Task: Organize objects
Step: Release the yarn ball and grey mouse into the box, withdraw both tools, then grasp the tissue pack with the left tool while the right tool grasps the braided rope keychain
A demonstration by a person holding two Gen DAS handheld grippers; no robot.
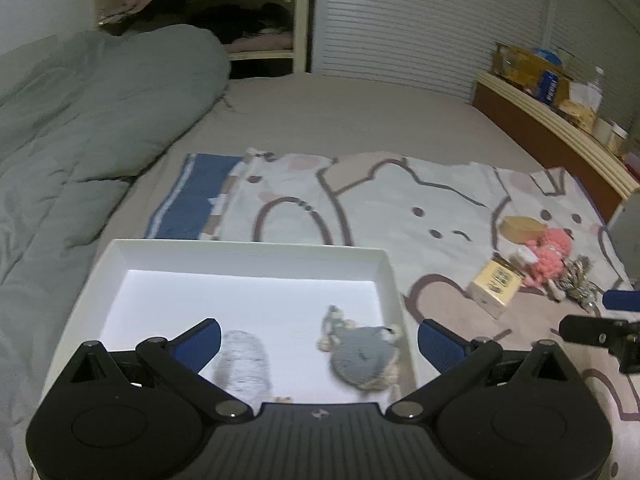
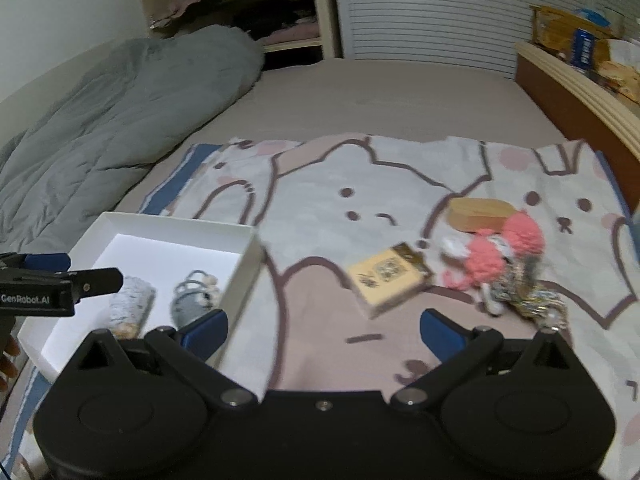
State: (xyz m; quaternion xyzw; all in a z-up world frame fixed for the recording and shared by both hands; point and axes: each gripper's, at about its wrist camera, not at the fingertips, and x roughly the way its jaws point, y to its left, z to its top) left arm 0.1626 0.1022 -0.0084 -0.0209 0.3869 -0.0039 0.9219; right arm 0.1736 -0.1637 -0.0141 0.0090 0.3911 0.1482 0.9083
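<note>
Bed (image 1: 360, 120), grey sheet; cartoon-print blanket (image 2: 360, 184) spread flat. White rectangular tray (image 1: 248, 248), near left, holds two grey knitted pieces (image 1: 362, 354). Only the right view shows yellow box (image 2: 386, 282) clearly, beside fuzzy pink toy (image 2: 504, 256). Left gripper (image 1: 320, 340), right gripper (image 2: 324, 330): fingers spread, empty.

The pale grey woolly roll (image 1: 243, 364) in the white cardboard tray (image 1: 248, 248) is smeared by blur, its near end hidden behind the left gripper's black body. The print on the small yellow box (image 2: 386, 280) is unreadable. The glittery tangled trinket (image 2: 536, 300), perhaps a keychain, is too blurred to identify.
</note>
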